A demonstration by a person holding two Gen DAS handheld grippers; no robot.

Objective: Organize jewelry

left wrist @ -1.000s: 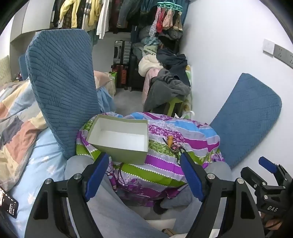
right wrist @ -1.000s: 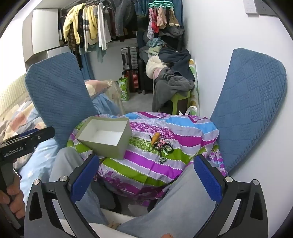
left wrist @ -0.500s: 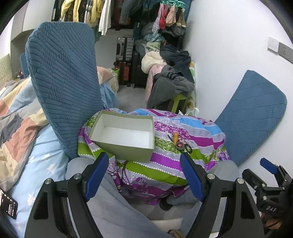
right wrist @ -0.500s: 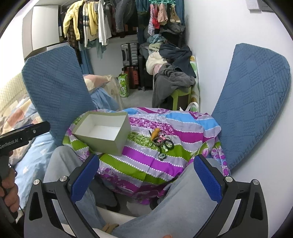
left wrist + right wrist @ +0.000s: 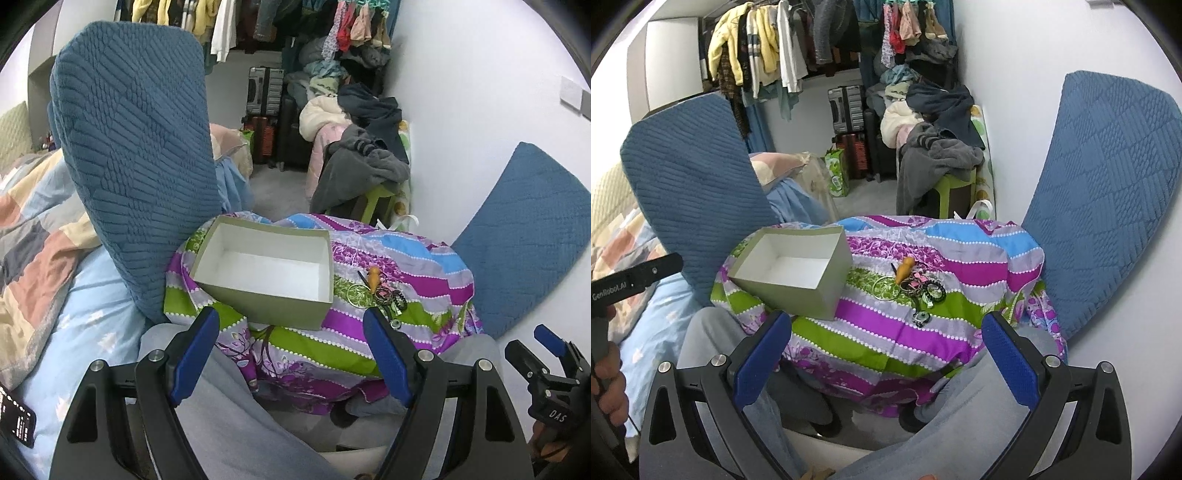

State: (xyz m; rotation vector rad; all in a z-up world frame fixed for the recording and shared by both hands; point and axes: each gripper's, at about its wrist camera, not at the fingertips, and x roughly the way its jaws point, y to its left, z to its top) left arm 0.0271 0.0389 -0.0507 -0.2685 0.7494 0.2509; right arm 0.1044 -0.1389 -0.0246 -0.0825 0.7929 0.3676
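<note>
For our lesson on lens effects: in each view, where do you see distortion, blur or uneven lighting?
Left wrist view: fisheye bends the white wall, corners are black; the jewelry pile looks small and soft. Right wrist view: the same curving and dark corners, the box is evenly lit, and the near left gripper is slightly blurred.

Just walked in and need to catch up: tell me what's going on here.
A seated person holds a hand-held gripper in each hand over a striped cloth on their lap. The left hand-held gripper and the right hand-held gripper are both open and hold nothing. A box sits empty on the cloth, and a small pile of jewelry lies beside it on the right, untouched. No sorting has begun.
</note>
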